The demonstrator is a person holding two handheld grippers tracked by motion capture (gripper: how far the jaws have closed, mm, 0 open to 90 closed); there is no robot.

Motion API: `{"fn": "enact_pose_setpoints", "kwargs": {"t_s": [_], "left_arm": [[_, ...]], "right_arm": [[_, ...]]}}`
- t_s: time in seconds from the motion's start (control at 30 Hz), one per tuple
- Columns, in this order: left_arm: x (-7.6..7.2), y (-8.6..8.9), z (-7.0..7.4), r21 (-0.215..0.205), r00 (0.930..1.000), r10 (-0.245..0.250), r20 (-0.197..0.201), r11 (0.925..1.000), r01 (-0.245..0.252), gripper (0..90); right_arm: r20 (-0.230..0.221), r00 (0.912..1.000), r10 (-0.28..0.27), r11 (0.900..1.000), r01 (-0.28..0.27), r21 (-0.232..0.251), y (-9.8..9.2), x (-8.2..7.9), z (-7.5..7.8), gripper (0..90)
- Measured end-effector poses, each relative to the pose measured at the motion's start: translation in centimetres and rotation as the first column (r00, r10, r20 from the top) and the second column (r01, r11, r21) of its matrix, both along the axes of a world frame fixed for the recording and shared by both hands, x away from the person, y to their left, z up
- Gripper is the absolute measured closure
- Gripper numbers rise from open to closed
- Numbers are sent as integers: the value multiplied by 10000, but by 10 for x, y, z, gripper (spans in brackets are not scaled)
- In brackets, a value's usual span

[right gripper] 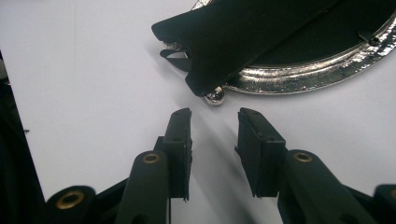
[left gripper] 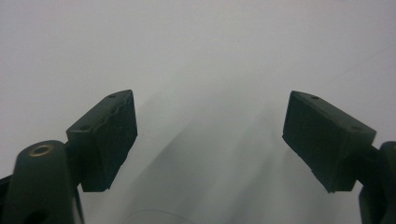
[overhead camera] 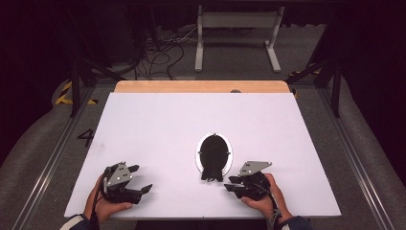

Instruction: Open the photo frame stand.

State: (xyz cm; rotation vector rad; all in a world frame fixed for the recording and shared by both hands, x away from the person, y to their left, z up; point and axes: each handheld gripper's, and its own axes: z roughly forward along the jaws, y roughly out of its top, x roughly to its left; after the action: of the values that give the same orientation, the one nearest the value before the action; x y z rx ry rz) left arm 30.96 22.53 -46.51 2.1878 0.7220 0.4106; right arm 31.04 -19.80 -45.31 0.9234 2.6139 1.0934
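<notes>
While the white table [overhead camera: 158, 124] spreads wide and matt under everything, with a strip of pale wood along its far edge, the one object on it is an oval picture frame [overhead camera: 214, 153] lying face down near the middle, a little toward the person's side. Its long axis runs from far to near, and its narrow black stand [overhead camera: 212, 171] points toward the near edge, just past the rim. In the right gripper view the rim [right gripper: 308, 74] shows as bright, dimpled silver metal, the back panel as flat black felt-like board, and the stand as a tapering black flap with a small shiny metal ball [right gripper: 215, 95] beside its tip.

Left gripper [overhead camera: 136, 178] rests low over bare table at the near left, well apart from the frame. Its jaws stand wide — released, nothing between them; the left gripper view shows two blocky black pads, the left pad [left gripper: 109, 135] rough along its edge, with plain white surface in the gap.

Right gripper [overhead camera: 232, 183] sits at the near right, just beside the stand's tip. Its jaws are parted by a moderate gap and grasp nothing — the ribbed black pads [right gripper: 180, 140] aim at the metal ball, near it but not touching.
</notes>
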Motion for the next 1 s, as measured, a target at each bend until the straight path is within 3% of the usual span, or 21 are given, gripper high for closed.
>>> {"fn": "enact_pose_setpoints", "kwargs": {"t_s": [0.3,0.57,0.8,1.0], "left_arm": [[3,1,-1,15,10000,14,-77,10000,-14,184],[9,-6,-3,-14,9997,-66,-232,10000,66,180],[4,-8,-3,156,9998,-137,-171,9998,140,178],[2,-6,-4,207,9998,-84,-201,9997,88,176]], "right_arm": [[22,9990,445,9986,-444,-293,14,7,1,666],[-147,9998,114,9998,-116,-139,17,10,1,685],[-613,9981,-57,9985,90,540,13,13,-1,675],[-782,9969,-74,9969,135,781,15,18,-2,664]]}}
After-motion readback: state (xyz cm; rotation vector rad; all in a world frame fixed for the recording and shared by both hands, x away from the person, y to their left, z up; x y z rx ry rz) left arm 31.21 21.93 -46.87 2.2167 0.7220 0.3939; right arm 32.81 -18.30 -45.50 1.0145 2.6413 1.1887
